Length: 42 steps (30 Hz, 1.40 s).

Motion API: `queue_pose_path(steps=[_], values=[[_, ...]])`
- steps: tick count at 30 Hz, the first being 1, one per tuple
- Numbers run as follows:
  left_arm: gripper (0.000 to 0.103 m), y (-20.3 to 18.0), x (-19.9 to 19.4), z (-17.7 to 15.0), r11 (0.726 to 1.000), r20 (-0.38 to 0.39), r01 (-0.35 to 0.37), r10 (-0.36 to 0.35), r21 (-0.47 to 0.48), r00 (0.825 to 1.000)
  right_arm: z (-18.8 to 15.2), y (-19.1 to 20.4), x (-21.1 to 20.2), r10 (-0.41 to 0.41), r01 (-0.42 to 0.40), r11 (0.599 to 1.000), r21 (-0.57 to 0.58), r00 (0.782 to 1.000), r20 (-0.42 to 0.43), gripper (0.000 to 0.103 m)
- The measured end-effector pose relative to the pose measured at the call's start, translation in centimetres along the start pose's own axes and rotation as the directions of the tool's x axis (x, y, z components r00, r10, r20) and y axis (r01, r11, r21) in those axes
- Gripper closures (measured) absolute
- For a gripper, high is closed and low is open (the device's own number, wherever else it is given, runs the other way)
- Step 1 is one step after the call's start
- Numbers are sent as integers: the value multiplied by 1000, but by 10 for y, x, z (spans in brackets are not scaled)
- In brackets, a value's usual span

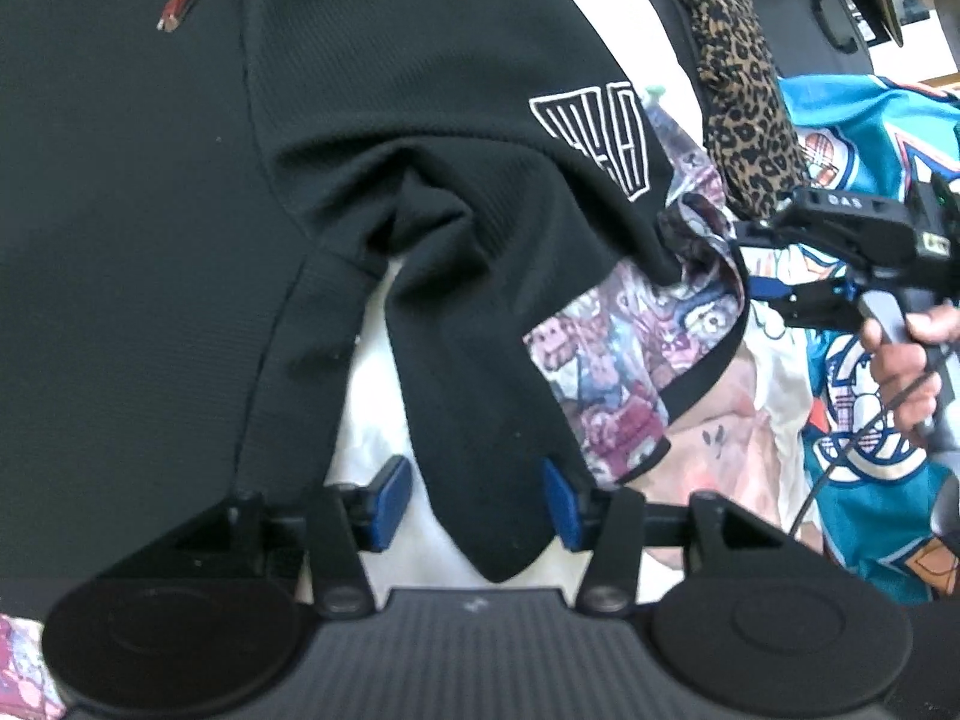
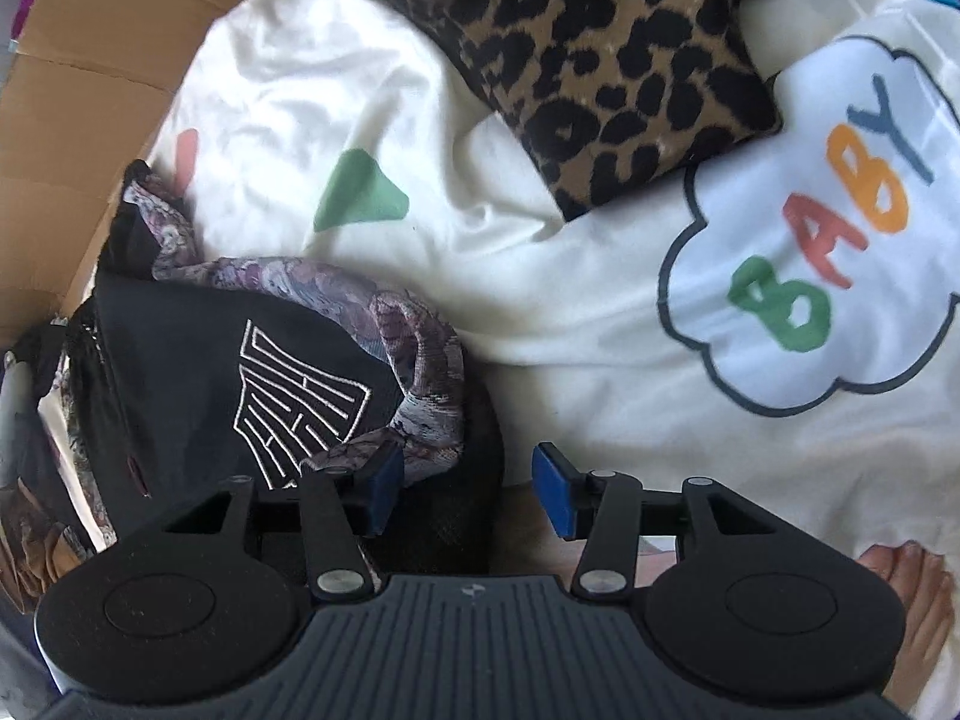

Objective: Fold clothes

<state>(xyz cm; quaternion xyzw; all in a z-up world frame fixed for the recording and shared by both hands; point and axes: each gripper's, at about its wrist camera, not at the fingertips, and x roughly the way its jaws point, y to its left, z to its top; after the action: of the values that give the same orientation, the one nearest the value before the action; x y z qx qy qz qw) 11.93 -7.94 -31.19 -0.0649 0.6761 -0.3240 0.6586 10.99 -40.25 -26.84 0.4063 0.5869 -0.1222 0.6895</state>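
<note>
My left gripper point(image 1: 477, 501) is spread wide with a hanging flap of the black shirt point(image 1: 180, 240) between its pads, not pinched; the shirt fills my view from 9 to 12 o'clock. My right gripper point(image 2: 468, 492) is also spread, empty, over a white sheet point(image 2: 540, 276) printed "BABY". A leopard cushion point(image 2: 600, 60) sits at 12, cardboard point(image 2: 78, 90) at 10.

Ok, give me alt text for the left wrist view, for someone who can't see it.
The open left gripper straddles the hanging tip of a black shirt, which fills most of the view and carries a white outline logo. To the right lie a cartoon-print garment, leopard-print fabric and a teal jersey, with the right gripper reaching toward the shirt's edge.
</note>
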Motion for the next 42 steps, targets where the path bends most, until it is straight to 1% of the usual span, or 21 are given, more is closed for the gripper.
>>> queue_pose_path(steps=[1, 2, 4, 6, 8, 10, 12, 13, 14, 16, 20, 22, 23, 26, 30, 32, 33, 34, 36, 38, 42], values=[[87, 1, 1, 0, 1000, -11, 6, -6, -3, 1000, 0, 1, 2, -15, 15, 1000, -12, 1000, 1, 48], [94, 1, 2, 1, 1000, -22, 13, -13, -5, 1000, -1, 3, 4, -28, 28, 999, -24, 1000, 2, 48], [96, 5, -2, -1, 1000, -29, 24, -24, -16, 999, -3, 5, 5, -36, 36, 998, -48, 999, 2, 49], [98, 11, -9, -3, 1000, -20, 17, -17, -16, 1000, -5, 6, 5, -38, 38, 996, -76, 999, 0, 50], [99, 17, -15, -5, 1000, -20, 4, -5, -28, 1000, -8, 7, 5, -48, 47, 993, -112, 999, -5, 58], [99, 22, -20, -7, 999, -25, -10, 9, -32, 1000, -11, 4, 4, -70, 69, 988, -140, 998, -7, 63], [99, 25, -25, -8, 999, -34, -27, 26, -28, 999, -12, 0, 2, -96, 95, 983, -160, 995, 1, 65], [98, 25, -27, -7, 999, -42, -44, 43, -19, 998, -13, -3, 1, -107, 107, 981, -162, 994, 4, 69], [98, 25, -29, -7, 998, -50, -60, 59, -9, 997, -13, -5, -1, -117, 117, 980, -163, 993, 8, 70], [95, 25, -37, -4, 998, -33, -68, 67, -10, 997, -13, -10, -6, -127, 129, 979, -156, 992, 22, 70], [86, 14, -47, 7, 1000, 11, 12, -11, -16, 1000, -8, -18, -20, -85, 89, 990, -112, 995, 46, 69], [66, 3, -41, 13, 1000, 14, 27, -27, 11, 1000, -6, -18, -24, -66, 71, 992, -101, 997, 49, 68], [64, -2, -36, 14, 1000, 11, 15, -15, 25, 1000, -5, -16, -24, -59, 63, 993, -103, 997, 48, 66], [64, -12, -17, 17, 998, -13, -24, 25, 53, 1000, -6, -11, -22, -51, 54, 993, -108, 998, 36, 61], [66, -13, 0, 12, 996, -33, -62, 64, 61, 997, -10, 0, -14, -44, 44, 993, -114, 999, 7, 61], [79, -10, 5, 10, 994, -32, -90, 92, 60, 995, -11, 6, -12, -43, 42, 992, -119, 999, -3, 60], [89, -9, 5, 10, 994, -30, -91, 93, 58, 995, -12, 8, -12, -43, 42, 992, -121, 999, -6, 59], [94, -8, 4, 9, 994, -29, -92, 94, 56, 995, -13, 10, -12, -43, 42, 992, -123, 999, -9, 59], [99, -6, 3, 9, 994, -25, -93, 95, 52, 995, -15, 15, -9, -46, 43, 991, -127, 999, -18, 57], [100, -3, 1, 8, 994, -22, -95, 96, 48, 995, -17, 18, -2, -58, 53, 990, -130, 998, -36, 50], [101, 1, -2, 6, 995, -14, -94, 94, 38, 995, -23, 19, 16, -83, 72, 986, -149, 994, -68, 51]])
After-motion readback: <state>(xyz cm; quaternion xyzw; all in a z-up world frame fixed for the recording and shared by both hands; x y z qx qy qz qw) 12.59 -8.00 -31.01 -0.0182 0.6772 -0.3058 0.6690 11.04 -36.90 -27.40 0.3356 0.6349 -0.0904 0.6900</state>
